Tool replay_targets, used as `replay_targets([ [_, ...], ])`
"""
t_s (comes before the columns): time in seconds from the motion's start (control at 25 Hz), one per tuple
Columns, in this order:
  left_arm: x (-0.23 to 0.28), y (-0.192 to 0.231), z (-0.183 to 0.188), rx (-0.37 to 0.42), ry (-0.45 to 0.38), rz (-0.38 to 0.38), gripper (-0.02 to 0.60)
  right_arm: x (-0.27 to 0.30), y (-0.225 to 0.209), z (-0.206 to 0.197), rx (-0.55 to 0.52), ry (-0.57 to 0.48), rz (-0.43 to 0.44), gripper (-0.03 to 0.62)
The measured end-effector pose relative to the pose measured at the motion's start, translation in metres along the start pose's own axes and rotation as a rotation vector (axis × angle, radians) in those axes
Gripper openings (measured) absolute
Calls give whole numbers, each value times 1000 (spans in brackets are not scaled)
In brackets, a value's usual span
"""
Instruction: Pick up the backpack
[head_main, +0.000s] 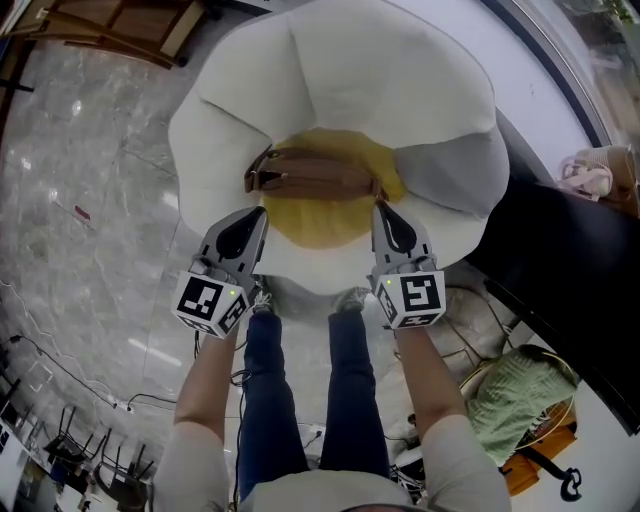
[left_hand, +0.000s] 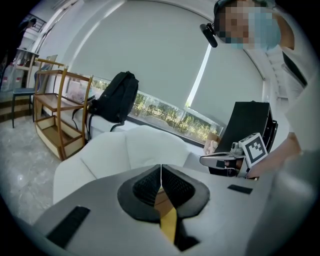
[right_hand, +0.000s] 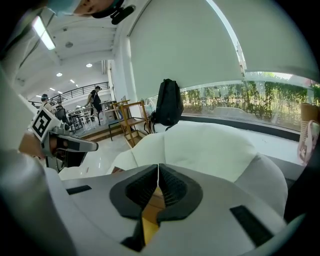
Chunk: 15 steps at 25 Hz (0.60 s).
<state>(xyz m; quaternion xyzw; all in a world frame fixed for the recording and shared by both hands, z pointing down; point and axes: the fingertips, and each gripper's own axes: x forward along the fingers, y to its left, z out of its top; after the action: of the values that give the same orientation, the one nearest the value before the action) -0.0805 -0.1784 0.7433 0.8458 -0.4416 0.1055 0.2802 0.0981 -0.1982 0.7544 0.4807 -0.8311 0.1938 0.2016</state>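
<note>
Brown backpack (head_main: 315, 180) is awaiting its grasp: left tongs (head_main: 262, 211) and right tongs (head_main: 380, 206) are hovering clenched and empty at its ends, needing opening first.

place: public lounge | signs: marble floor (head_main: 80, 180), white sofa (head_main: 400, 70), wooden shelf (left_hand: 55, 103), blinds (left_hand: 150, 55)

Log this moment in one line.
left gripper: shut, empty | right gripper: shut, empty | brown bag: on yellow cushion, not gripped
</note>
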Motion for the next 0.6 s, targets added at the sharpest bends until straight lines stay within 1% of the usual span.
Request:
replay_targets([
  [0.24,8,11,-17,26,11,24,32,14,-4,-22,-7,45,1,31],
  [0.48,14,25,-29,16,26,56,32,25,-13,-39,2,82,-28,31],
  [0.6,18,33,-41,-4,49,74,32,30,-19,-50,-1,109,-38,31],
])
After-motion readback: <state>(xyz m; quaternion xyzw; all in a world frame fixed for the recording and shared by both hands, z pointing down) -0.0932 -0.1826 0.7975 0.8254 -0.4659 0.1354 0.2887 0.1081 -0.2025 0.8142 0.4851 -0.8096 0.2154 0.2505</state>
